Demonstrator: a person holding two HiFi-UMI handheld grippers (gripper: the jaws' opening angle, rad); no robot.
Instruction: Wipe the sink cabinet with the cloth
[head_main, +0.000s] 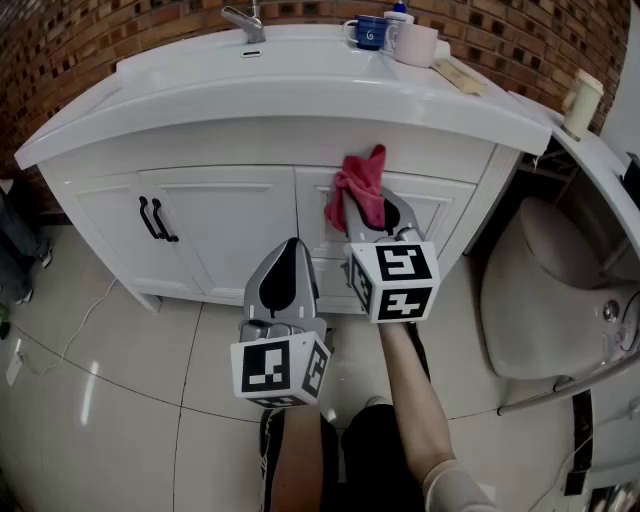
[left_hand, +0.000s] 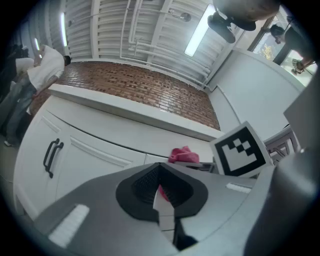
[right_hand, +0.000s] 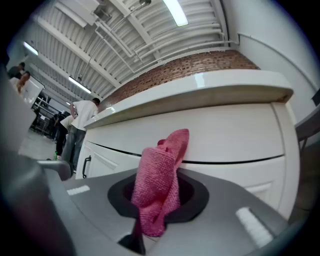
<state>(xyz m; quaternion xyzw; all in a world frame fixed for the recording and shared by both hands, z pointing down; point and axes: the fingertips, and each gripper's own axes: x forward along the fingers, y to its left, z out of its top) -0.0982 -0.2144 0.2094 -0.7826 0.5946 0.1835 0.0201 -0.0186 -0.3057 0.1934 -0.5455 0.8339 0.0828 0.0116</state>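
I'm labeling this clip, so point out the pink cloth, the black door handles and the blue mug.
pink cloth (head_main: 358, 192), head view, bunched middle.
black door handles (head_main: 147, 218), head view, left handle's bar.
blue mug (head_main: 370, 33), head view, its side.

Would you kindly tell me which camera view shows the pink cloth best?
The right gripper view: the cloth fills the centre, clamped in the right gripper at the cabinet front. The head view shows it smaller; the left gripper view shows only a small pink tip.

The right hand-held gripper (head_main: 374, 216) holds cloth (head_main: 358, 186) — against sink cabinet (head_main: 222, 222).
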